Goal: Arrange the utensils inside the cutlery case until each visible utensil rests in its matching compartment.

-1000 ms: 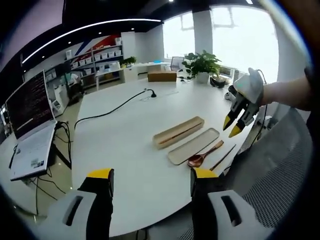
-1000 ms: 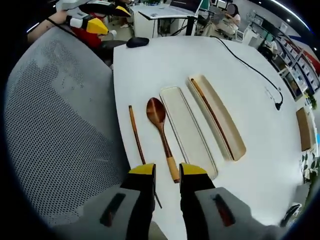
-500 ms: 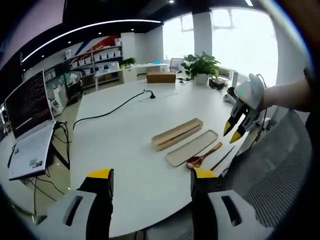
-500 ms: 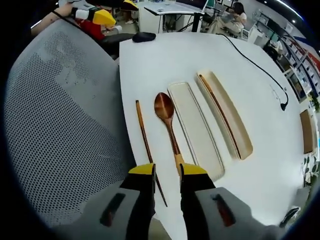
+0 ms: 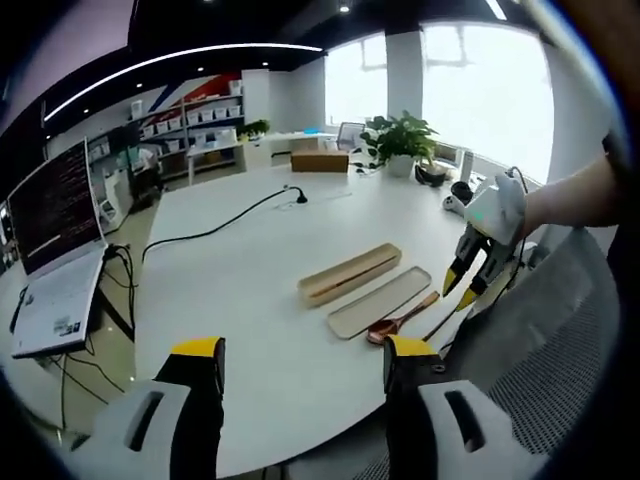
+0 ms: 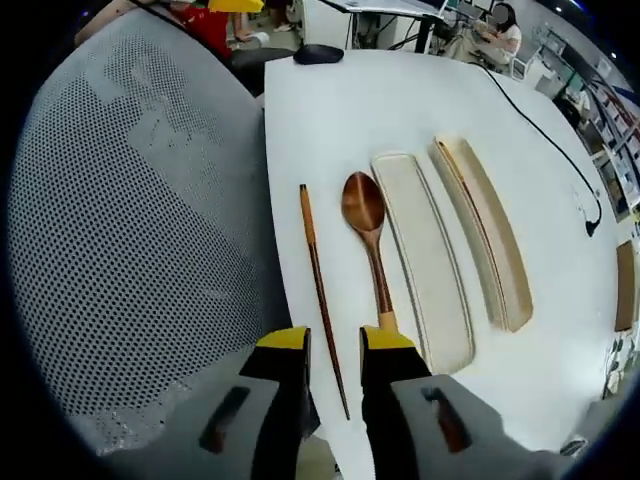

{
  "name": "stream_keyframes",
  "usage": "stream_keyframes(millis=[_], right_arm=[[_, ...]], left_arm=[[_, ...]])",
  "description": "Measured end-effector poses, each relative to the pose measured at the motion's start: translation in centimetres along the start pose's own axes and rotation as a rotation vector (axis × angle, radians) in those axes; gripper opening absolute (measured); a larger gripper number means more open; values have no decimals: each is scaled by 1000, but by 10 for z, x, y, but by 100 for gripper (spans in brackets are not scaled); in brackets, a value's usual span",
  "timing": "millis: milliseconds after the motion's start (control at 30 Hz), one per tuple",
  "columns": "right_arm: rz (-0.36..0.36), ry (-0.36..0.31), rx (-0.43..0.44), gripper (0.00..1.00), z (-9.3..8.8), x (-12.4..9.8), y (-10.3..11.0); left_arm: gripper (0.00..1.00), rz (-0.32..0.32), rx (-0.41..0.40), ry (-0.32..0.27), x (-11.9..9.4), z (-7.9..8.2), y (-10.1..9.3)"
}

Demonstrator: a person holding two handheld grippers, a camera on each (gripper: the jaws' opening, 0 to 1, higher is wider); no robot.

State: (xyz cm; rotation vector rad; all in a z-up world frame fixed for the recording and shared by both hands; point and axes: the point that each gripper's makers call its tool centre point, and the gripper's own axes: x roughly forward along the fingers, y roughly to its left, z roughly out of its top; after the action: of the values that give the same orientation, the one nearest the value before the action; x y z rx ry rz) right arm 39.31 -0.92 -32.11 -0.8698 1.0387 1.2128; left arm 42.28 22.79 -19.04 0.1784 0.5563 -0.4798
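Observation:
On the white table (image 6: pixel 330 110) lie a loose chopstick (image 6: pixel 318 270) and a wooden spoon (image 6: pixel 368 225) side by side. Beside the spoon is the flat beige lid (image 6: pixel 425 260), then the deeper case (image 6: pixel 490 235) with one chopstick (image 6: pixel 462 180) in it. My right gripper (image 6: pixel 335 342) hovers open over the near ends of the loose chopstick and the spoon handle, holding nothing. In the left gripper view, case (image 5: pixel 350 273), lid (image 5: pixel 380 302), spoon (image 5: pixel 398 321) and right gripper (image 5: pixel 462 288) sit at the table's right edge. My left gripper (image 5: pixel 305 350) is wide open and well short of them.
A grey mesh chair back (image 6: pixel 120 250) lies close along the table edge by the chopstick. A black mouse (image 6: pixel 318 54) and a black cable (image 6: pixel 540 110) are farther along the table. A monitor (image 5: pixel 55 205), potted plant (image 5: pixel 400 135) and cardboard box (image 5: pixel 320 161) stand farther off.
My right gripper has come down and nearer the table edge, over the chopstick and spoon handle. The utensils, lid and case have not moved. The left gripper stays open.

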Motion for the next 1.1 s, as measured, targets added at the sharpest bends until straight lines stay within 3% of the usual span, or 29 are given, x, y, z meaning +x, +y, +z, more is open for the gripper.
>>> stream_keyframes(millis=[267, 567, 1100], right_arm=[[48, 46, -75, 16, 7, 26, 10], [75, 89, -97, 15, 2, 41, 9], [7, 105, -157, 9, 6, 46, 6]], left_arm=[[66, 2, -7, -13, -1, 2, 1], [66, -1, -16, -19, -1, 3, 1], [66, 1, -18, -13, -1, 3, 1]])
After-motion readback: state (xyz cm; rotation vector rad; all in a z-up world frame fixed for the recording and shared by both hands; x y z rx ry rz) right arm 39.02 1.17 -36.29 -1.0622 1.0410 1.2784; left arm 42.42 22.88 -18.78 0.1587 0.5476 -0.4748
